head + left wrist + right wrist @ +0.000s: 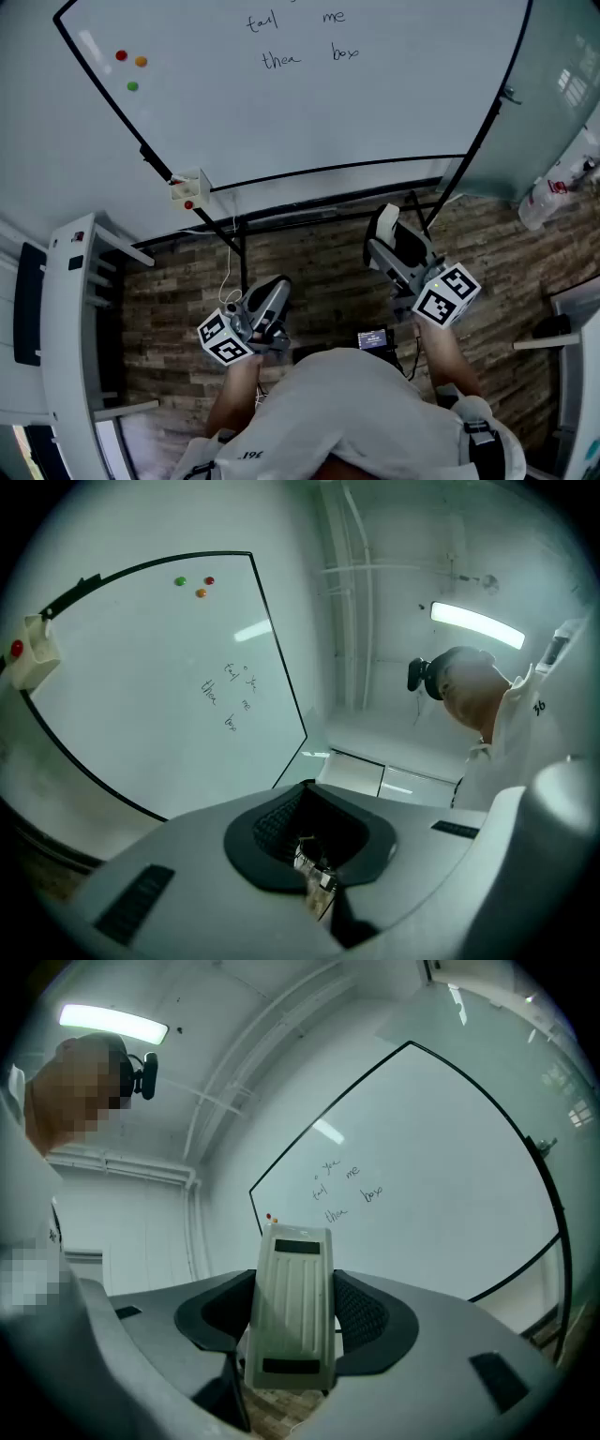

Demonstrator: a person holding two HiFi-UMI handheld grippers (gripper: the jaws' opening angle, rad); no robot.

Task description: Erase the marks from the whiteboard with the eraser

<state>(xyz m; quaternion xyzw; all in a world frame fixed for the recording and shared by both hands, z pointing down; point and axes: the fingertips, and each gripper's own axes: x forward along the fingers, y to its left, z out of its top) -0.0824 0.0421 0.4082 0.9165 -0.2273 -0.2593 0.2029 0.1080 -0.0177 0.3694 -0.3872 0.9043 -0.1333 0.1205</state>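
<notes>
— Where is the eraser?
— In the right hand-held gripper [292,1321]. That gripper's own view shows the eraser [291,1279] upright and clamped between the two dark pads, ribbed back to the camera. The head view gives only a pale shape [384,223] at the tip of that gripper [389,246].

— And the left hand-held gripper [314,850]?
— Clenched. Its view shows the jaws together with nothing between them. From the head view you cannot tell this; there it [267,305] is just a grey body above the wooden floor [319,272].

— How close are they to the whiteboard [328,122]?
— Only the head view settles that: both are held low, near the person, well apart from the board.

— The marks?
— A few handwritten words [300,39] near the board's top edge, seen small in both gripper views. Red, orange and green magnets [131,70] sit towards one corner. A small white box [187,189] with a red dot hangs at another; the left gripper view shows it [28,653], the right does not.
</notes>
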